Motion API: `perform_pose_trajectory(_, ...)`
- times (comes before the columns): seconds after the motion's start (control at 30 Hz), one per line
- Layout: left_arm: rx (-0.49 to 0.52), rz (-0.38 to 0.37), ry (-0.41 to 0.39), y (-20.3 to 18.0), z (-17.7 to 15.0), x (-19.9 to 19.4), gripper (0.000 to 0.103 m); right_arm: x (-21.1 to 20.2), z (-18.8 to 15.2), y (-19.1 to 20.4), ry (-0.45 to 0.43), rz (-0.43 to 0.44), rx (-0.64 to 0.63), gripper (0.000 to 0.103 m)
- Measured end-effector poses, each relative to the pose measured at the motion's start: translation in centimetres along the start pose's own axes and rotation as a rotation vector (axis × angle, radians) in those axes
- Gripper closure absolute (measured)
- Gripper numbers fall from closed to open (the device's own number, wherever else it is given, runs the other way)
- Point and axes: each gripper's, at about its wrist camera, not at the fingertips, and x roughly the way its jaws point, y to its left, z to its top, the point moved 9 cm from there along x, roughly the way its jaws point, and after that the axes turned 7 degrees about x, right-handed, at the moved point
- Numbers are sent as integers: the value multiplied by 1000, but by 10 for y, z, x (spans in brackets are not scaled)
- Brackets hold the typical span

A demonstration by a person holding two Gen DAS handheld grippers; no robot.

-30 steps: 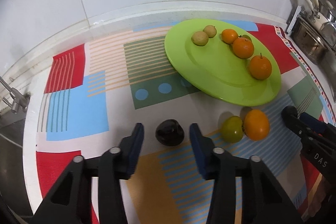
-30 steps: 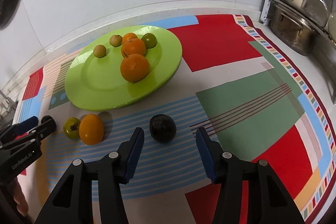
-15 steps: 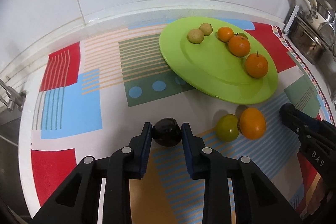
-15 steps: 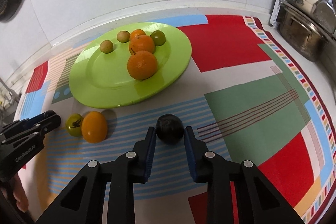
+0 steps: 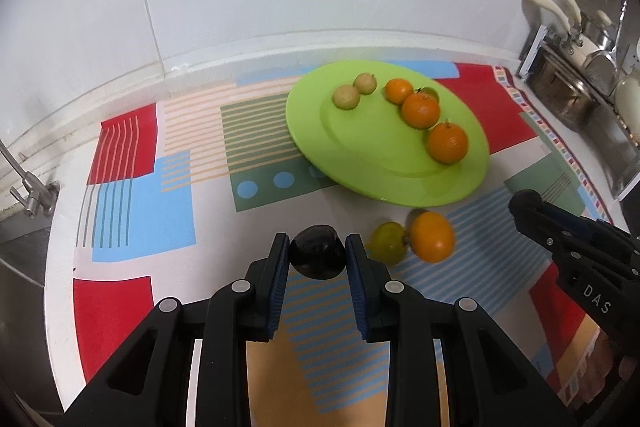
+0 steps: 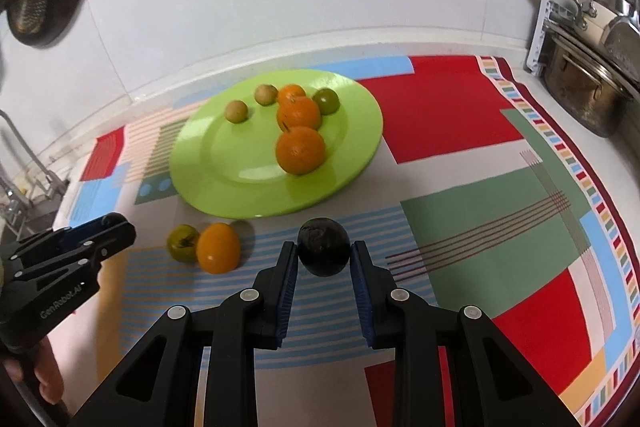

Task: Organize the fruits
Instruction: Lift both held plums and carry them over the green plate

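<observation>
My left gripper [image 5: 317, 251] is shut on a dark round fruit [image 5: 318, 257], held just over the patterned cloth. My right gripper [image 6: 324, 251] is shut on a second dark fruit [image 6: 323, 245]. Behind both lies the green plate [image 5: 360, 159] [image 6: 236, 167], which carries three oranges [image 6: 300, 149], two small yellowish fruits and a green one. An orange fruit [image 5: 433, 237] [image 6: 218, 247] and a green fruit [image 5: 387, 242] [image 6: 183, 243] sit together on the cloth in front of the plate, between the two grippers. Each gripper shows at the edge of the other's view, with its fruit hidden.
A metal pot [image 6: 588, 99] and a rack of utensils stand at the right edge of the counter. A tap [image 5: 32, 195] is at the left. The white tiled wall runs close behind the plate. A person's hand [image 6: 44, 379] shows low on the left.
Both grippers have shut on their dark fruits, which lay between open fingers a second ago. Both have since risen a little with the fruits.
</observation>
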Motion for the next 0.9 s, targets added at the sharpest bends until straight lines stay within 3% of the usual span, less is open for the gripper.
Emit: perform_pose_trajectory(0.9, 44, 6, -162, -20, 47, -67, 74, -56, 43, 24, -134, 126, -90, 75)
